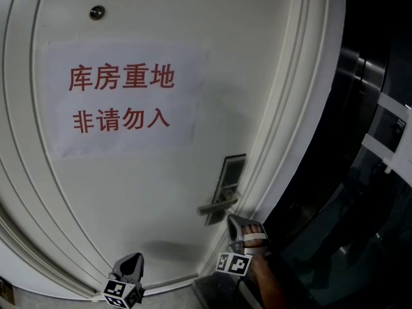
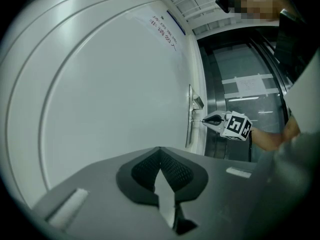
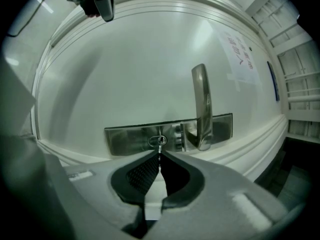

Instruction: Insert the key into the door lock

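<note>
The white door (image 1: 129,192) carries a steel lock plate (image 3: 125,139) with a lever handle (image 3: 201,104) and a keyhole (image 3: 158,141). My right gripper (image 3: 159,153) is shut on a thin metal key (image 3: 159,148), whose tip sits at the keyhole. In the head view the right gripper (image 1: 232,219) is just below the handle (image 1: 217,205). The left gripper view shows it (image 2: 206,120) side-on, with the key touching the plate (image 2: 189,119). My left gripper (image 2: 160,150) is shut and holds nothing; it hangs low at the door's left (image 1: 132,260).
A paper sign (image 1: 122,98) with red characters is taped to the door, under a peephole (image 1: 96,12). To the right of the door frame stand dark glass and metal panels (image 1: 367,172). The person's forearm (image 1: 270,288) reaches up from the bottom.
</note>
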The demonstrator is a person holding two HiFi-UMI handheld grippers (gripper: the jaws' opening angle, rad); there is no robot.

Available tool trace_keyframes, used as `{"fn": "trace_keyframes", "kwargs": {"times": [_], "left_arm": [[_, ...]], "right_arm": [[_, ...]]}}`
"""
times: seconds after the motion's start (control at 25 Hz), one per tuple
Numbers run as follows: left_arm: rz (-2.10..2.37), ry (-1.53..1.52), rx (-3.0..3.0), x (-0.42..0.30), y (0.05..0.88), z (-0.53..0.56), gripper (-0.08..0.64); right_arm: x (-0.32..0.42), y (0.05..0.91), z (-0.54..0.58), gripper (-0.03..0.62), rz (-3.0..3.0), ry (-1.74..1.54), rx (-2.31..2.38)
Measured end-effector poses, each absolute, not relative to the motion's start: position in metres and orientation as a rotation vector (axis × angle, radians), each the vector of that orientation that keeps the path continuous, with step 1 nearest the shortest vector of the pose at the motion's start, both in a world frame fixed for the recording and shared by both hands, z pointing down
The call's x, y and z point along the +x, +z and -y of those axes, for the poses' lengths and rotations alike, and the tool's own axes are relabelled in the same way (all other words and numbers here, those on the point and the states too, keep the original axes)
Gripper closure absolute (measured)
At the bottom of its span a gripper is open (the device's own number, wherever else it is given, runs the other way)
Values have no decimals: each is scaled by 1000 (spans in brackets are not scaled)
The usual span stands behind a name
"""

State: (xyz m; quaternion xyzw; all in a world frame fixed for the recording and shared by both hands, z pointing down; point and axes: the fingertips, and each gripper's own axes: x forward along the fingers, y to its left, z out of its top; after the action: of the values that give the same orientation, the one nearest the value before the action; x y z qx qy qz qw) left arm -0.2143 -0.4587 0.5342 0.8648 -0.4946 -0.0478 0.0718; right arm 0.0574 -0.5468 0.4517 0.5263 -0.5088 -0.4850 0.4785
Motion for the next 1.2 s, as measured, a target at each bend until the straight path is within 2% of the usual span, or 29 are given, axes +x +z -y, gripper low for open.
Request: {"fn": "trace_keyframes", "kwargs": {"times": [0.56,1.2], "left_arm": [[1601,-126,2520,-243,553,452,557],[1585,-134,2558,-223,542,442,557]], "right_arm": [[44,446,572,578,1282,-1205,1279],[44,448,572,580,1266,-1249,1255]]}}
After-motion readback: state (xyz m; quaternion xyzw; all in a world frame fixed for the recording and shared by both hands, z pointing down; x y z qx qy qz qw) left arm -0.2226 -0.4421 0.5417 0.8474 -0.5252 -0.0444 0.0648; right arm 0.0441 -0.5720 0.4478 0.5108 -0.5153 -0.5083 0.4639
